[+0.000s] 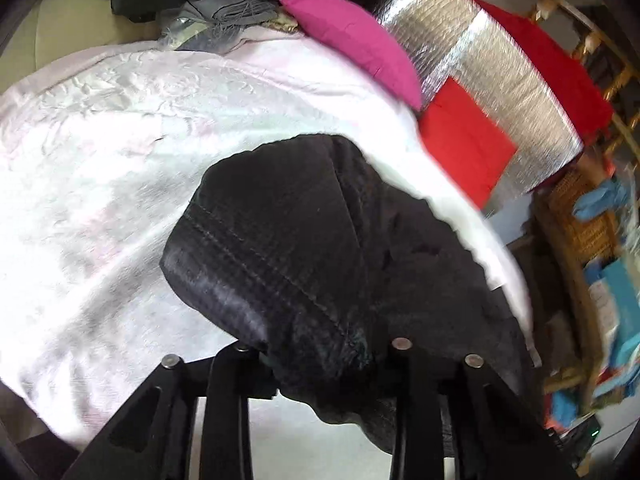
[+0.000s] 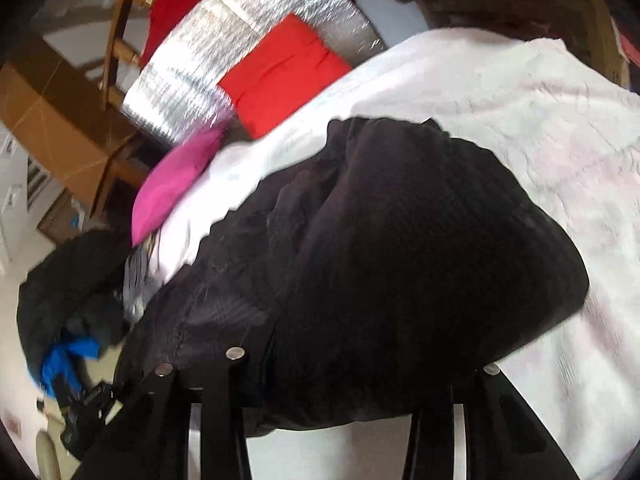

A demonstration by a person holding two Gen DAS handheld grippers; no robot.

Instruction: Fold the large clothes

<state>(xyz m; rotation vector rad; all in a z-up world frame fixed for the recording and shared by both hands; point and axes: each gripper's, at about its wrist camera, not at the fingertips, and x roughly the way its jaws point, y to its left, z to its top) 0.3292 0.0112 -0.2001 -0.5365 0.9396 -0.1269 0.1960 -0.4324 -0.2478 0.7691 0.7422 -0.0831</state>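
Black fabric, a large dark garment (image 1: 304,256), fills the middle of both wrist views and lies bunched over a pale pink-white bedspread (image 1: 100,152). In the left wrist view the left gripper (image 1: 320,356) has a stitched hem of the garment gathered between its fingers, the cloth bulging up over the fingertips; the gripper pinches that fold. In the right wrist view the right gripper (image 2: 360,364) likewise has a thick wad of the same garment between its fingers, which appear to press on it, though the cloth hides the pads themselves. The garment hangs below both grippers at the lower edge of each view.

At the far side of the bedspread sit a magenta cushion (image 1: 356,44), a red cushion (image 1: 464,148) and a silver quilted foil sheet (image 1: 492,68). A heap of dark clothes (image 2: 68,280) with a blue item (image 2: 66,360) lies beside the bed. Both views are motion-blurred at the edges.
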